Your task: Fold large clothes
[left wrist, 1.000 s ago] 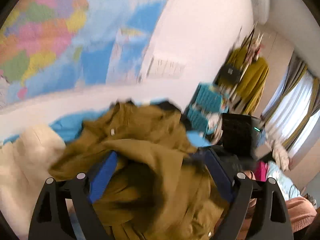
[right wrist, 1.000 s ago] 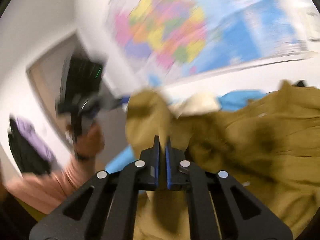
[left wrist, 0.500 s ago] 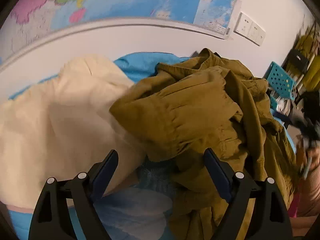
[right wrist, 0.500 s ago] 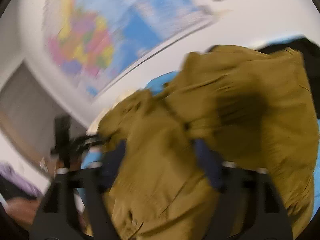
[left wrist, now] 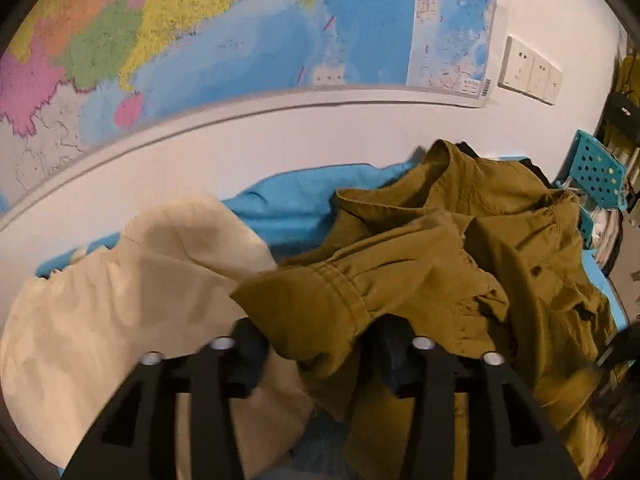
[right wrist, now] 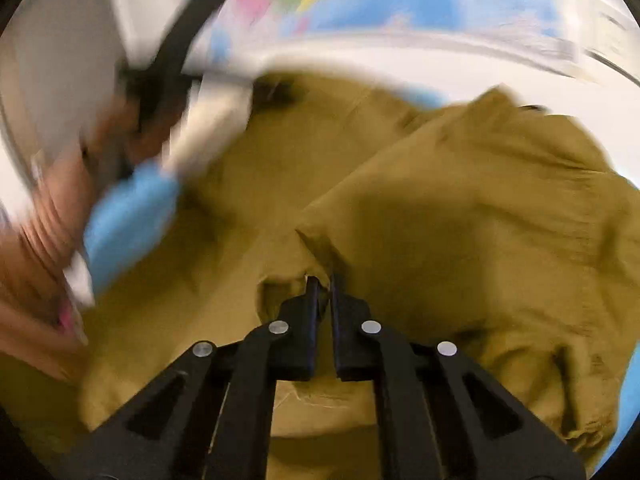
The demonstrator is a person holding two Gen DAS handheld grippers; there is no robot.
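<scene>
A blue sheet [left wrist: 296, 200] covered the surface below a wall map [left wrist: 240, 32]. Left of the olive jacket [left wrist: 460, 248] lay a cream garment [left wrist: 120, 288]; right of it stood a teal crate [left wrist: 600, 168]. The left claw [left wrist: 320, 354] stood apart, the jacket's cuff draped between its fingers. The right claw [right wrist: 322, 300] was pinched together on a jacket fold.

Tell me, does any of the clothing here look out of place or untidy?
Yes. The olive jacket lies crumpled, not flat, and one cuff overlaps the cream garment beside it. The right gripper pinches a fold of it; the left gripper straddles the cuff.
</scene>
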